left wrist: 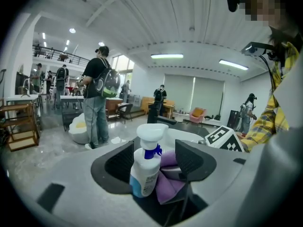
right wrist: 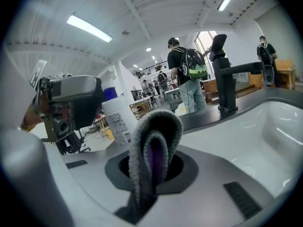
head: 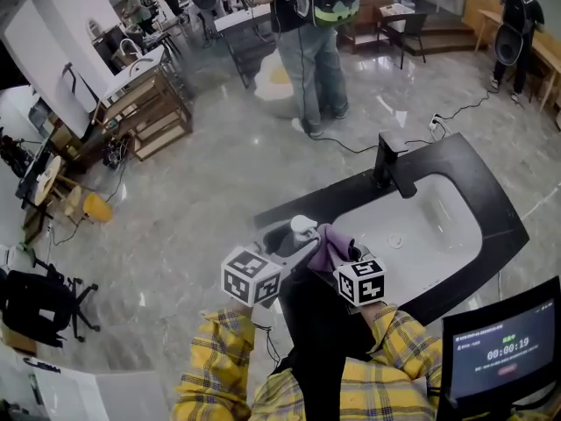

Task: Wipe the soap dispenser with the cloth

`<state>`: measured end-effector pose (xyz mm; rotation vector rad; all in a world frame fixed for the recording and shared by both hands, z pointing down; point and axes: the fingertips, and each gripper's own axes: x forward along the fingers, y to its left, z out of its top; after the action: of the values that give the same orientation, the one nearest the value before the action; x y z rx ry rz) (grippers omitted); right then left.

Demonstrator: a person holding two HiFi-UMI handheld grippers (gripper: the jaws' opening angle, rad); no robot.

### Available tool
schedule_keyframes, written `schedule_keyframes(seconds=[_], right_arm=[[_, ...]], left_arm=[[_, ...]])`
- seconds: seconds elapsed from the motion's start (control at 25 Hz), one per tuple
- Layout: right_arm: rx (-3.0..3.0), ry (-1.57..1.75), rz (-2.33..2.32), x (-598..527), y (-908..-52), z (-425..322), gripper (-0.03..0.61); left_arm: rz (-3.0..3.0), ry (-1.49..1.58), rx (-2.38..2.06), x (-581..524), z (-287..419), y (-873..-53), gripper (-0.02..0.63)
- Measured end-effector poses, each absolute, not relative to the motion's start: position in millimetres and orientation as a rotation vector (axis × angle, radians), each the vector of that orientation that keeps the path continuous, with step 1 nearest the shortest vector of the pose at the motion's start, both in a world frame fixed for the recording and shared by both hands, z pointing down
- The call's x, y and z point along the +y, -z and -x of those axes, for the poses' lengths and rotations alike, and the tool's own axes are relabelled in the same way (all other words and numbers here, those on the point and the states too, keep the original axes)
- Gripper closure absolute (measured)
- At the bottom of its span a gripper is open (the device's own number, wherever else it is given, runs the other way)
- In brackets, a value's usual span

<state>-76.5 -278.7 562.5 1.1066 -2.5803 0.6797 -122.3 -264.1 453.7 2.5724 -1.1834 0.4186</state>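
The soap dispenser (head: 302, 226), a white bottle with a blue collar and a white pump head, stands upright at the left corner of the black counter (head: 465, 160). My left gripper (head: 294, 253) is open around it; in the left gripper view the dispenser (left wrist: 144, 167) stands between the wide jaws, close to the left pad. My right gripper (head: 335, 254) is shut on a folded purple cloth (head: 331, 246). The cloth (left wrist: 168, 183) lies against the bottle's right side. In the right gripper view the cloth (right wrist: 154, 155) loops up from the jaws, with the dispenser (right wrist: 116, 119) just behind it.
A white basin (head: 438, 226) with a black faucet (head: 390, 165) fills the counter to the right. A screen (head: 500, 349) stands at the lower right. A person with a backpack (head: 316, 42) stands on the marble floor beyond. Shelves and desks line the far left.
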Motion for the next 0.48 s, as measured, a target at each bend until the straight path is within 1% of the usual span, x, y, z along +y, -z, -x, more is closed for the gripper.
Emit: schedule_keyframes(seconds=[0.24, 0.4, 0.48], right_arm=[[-2.614, -0.692, -1.147, -274.7, -548.2, 63.1, 0.537], [-2.651, -0.697, -1.181, -274.4, -536.7, 55.6, 0.537], [-2.666, -0.69, -1.189, -272.0, -530.5, 53.3, 0.537]], left_arm=[[-2.826, -0.527, -1.144, -245.2, 142.7, -422.7, 0.357], [-2.984, -0.772, -0.968, -248.2, 139.8, -413.9, 0.35], [-3.024, -0.837, -0.841, -251.3, 132.1, -412.9, 0.344]])
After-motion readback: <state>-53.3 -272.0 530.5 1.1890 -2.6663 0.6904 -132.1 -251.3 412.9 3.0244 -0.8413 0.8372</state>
